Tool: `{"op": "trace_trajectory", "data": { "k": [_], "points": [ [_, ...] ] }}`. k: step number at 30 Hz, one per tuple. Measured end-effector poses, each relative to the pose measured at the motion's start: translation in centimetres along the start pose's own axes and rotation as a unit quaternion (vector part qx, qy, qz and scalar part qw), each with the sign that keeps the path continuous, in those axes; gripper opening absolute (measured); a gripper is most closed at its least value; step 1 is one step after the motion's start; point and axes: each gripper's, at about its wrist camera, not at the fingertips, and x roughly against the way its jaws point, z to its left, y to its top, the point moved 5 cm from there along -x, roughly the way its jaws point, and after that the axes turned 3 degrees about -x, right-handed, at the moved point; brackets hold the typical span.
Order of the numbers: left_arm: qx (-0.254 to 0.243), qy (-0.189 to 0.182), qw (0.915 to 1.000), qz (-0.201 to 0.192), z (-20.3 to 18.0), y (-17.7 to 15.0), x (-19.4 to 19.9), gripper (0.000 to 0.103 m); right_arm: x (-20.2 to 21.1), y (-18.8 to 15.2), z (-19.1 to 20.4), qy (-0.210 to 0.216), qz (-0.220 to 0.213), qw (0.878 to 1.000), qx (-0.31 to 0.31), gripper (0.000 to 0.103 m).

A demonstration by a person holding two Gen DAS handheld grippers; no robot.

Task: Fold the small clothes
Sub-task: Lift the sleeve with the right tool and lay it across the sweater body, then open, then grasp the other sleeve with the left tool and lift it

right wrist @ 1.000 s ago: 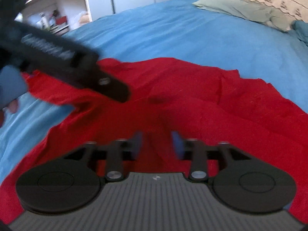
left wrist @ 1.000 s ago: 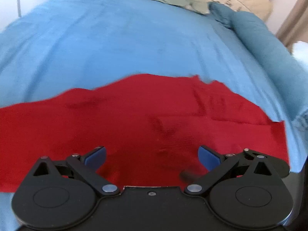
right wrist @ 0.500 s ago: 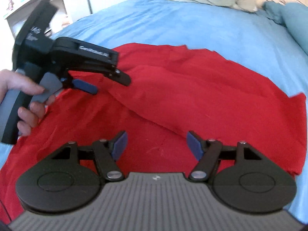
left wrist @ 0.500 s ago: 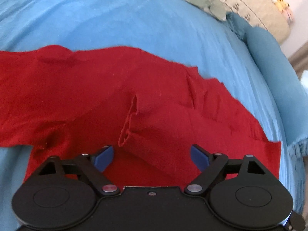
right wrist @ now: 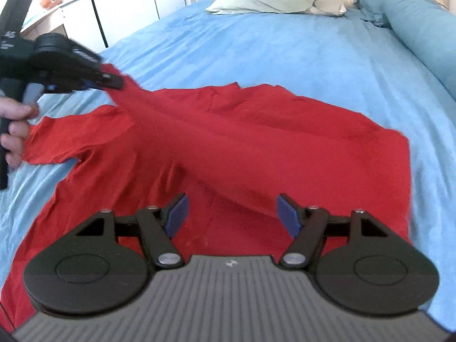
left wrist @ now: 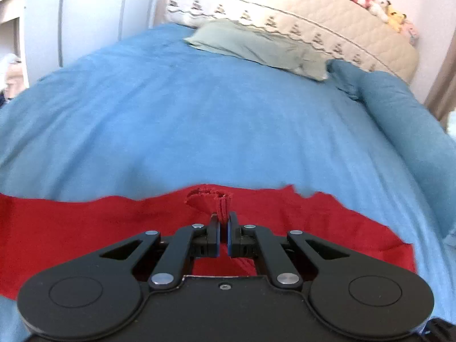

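**Ana:** Left gripper (left wrist: 223, 222) first: its jaws are pinched together on a bunched bit of the red knit garment (left wrist: 285, 228), which pokes up between the blue pads. From the right wrist view you can see that same left gripper (right wrist: 109, 81) lifted off to the left, pulling a taut ridge of cloth up from the rest.

**Ben:** And the right gripper (right wrist: 232, 209)?

**Ana:** Jaws spread wide, holding nothing, hovering low over the near part of the garment. The cloth itself lies spread across the blue bedspread (right wrist: 256, 42), with a short sleeve stretched out on the left.

**Ben:** So which step is this?

**Ana:** I'd judge an early fold: one edge or sleeve is being raised to carry across the body. Next, the lifted part probably needs laying flat over the middle, with the right gripper pinning or smoothing so nothing drags.

**Ben:** Anything unclear?

**Ana:** Plenty. The left gripper is motion-blurred in the right wrist view, so exactly which part it holds is hard to tell. The garment's near hem is hidden behind both gripper bodies, and the far pale green pillow (left wrist: 256, 45) matters little.
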Motion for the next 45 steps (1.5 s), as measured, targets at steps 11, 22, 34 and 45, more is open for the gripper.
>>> {"op": "trace_trajectory", "data": {
  "k": [11, 22, 34, 45],
  "points": [
    [0.043, 0.052, 0.9973, 0.029, 4.0, -3.9, -1.1, 0.066, -1.3, -0.3, -4.7, -0.062, 0.002, 0.998, -0.029, 0.085],
    [-0.032, 0.002, 0.998, 0.055, -0.7, -5.0, -0.6, 0.067, -2.0, -2.1, -9.5, -0.089, 0.039, 0.994, -0.046, 0.093],
    [-0.055, -0.018, 0.9954, 0.076, -2.6, -7.0, -6.3, 0.071, -4.5, -0.4, -9.6, -0.08, 0.027, 0.996, -0.037, 0.103],
    [0.01, 0.015, 0.9998, 0.004, 1.9, -2.8, 4.7, 0.074, 2.0, 6.8, -3.3, -0.051, -0.038, 0.998, -0.015, 0.103]
  ]
}}
